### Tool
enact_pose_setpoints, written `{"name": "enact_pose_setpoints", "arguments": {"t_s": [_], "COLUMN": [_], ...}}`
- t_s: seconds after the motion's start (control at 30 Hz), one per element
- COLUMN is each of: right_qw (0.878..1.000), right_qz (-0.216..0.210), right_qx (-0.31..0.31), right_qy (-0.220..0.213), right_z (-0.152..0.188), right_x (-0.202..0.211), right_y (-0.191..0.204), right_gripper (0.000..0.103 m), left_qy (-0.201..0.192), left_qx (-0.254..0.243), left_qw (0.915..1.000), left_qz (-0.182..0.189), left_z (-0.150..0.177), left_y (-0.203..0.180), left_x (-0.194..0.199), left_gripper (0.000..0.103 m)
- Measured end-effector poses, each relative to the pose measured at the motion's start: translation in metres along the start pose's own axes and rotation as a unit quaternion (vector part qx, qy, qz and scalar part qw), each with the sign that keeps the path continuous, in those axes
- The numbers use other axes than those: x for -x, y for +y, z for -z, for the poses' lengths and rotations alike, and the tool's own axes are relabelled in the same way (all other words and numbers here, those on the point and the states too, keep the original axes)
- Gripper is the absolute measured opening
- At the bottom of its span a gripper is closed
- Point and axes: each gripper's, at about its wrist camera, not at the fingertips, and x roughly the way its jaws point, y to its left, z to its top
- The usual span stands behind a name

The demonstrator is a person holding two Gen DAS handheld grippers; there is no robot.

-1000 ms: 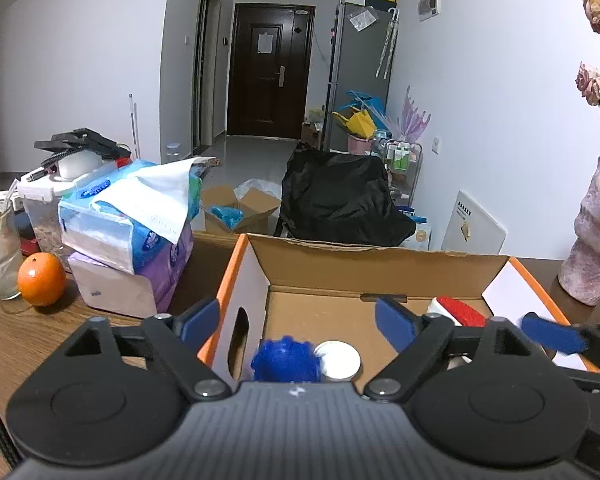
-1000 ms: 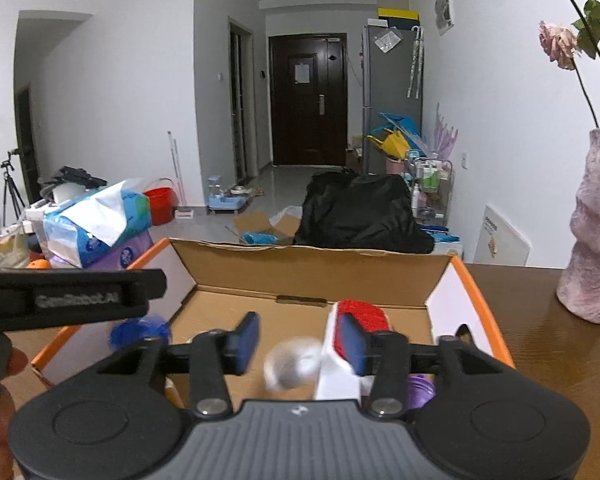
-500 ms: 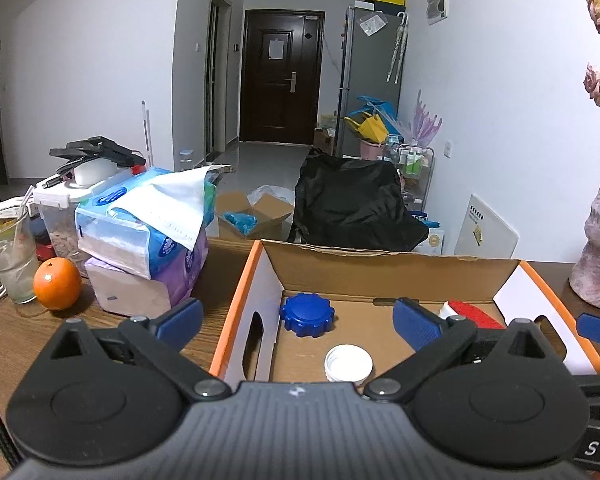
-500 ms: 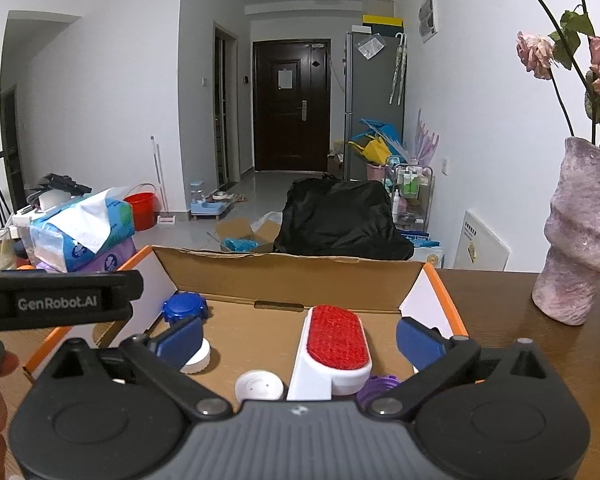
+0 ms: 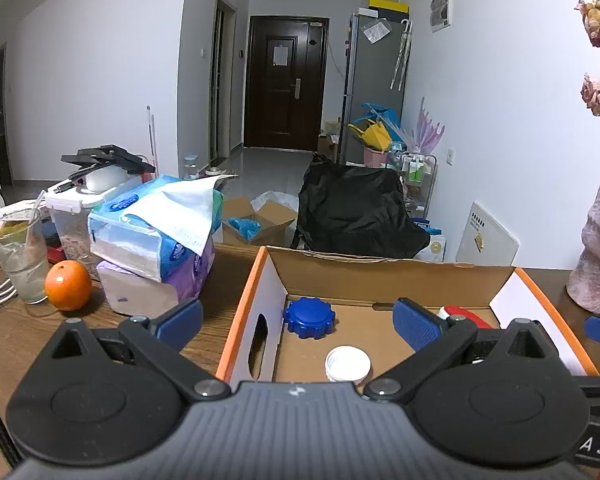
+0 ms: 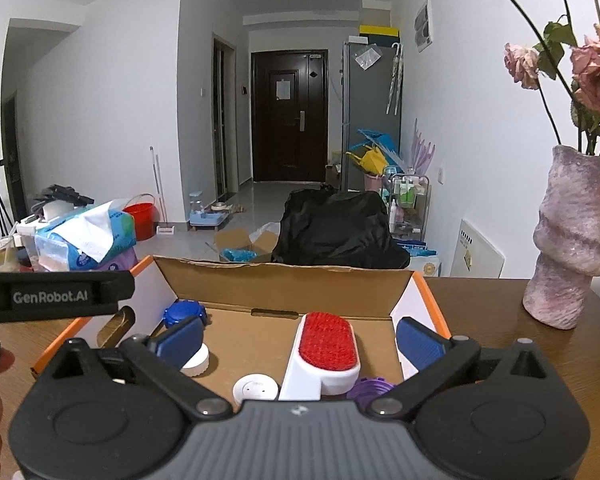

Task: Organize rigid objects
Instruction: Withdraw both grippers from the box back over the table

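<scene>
1. Above the near edge of the cardboard box (image 5: 392, 276), the left gripper (image 5: 298, 322) hangs with its blue-padded fingers (image 5: 414, 322) spread wide and nothing between them; its left pad sits over the wooden table (image 5: 20, 332) outside the box, its right pad over the box floor.
2. Over the same box from its right side, the right gripper (image 6: 298, 340) is likewise spread apart and empty, with the lint brush (image 6: 324, 354) lying in the gap between its pads, below them and untouched.
3. Inside the box, the blue ridged cap (image 5: 309, 317) lies in the far left corner against the side wall, and a white cap (image 5: 348, 364) lies open side up a little nearer, apart from it.
4. In the right wrist view a second white round lid (image 6: 256, 389) rests just left of the brush's white handle, and a purple ridged lid (image 6: 370, 387) shows partly at the brush's right, behind the gripper body.
5. The brush has a red bristle pad facing up and points toward the far wall of the box.
6. Left of the box on the table stand stacked tissue packs (image 5: 156, 240), an orange (image 5: 68, 285) and a drinking glass (image 5: 20, 256) just beside it.
7. Right of the box stands a pink textured vase (image 6: 572, 240) holding faded roses (image 6: 596, 76).
8. Beyond the table lie a black bag (image 5: 356, 212) and an open carton (image 5: 256, 222) on the floor.
</scene>
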Motion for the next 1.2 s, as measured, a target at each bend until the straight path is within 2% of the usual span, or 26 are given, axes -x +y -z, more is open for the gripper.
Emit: {"name": "enact_pose_setpoints", "arguments": {"t_s": [0.53,1.2], "right_qw": [1.000,1.000], "right_qz": [0.002,0.008], "right_qx": [-0.003,-0.010], "right_qy": [-0.016,-0.021], "right_z": [0.010,0.031], "right_x": [0.036,0.088], "right_y": [-0.007,-0.017], "right_gripper": [0.103,0.103], "left_qy": [-0.009,0.005], "left_qx": [0.002,0.006], "left_qw": [0.9999,0.9998], "left_qz": [-0.009,-0.019], "left_z": [0.011,0.039], "left_y": [0.008,0.014], "left_x": [0.031,0.075], "left_gripper": [0.103,0.103]}}
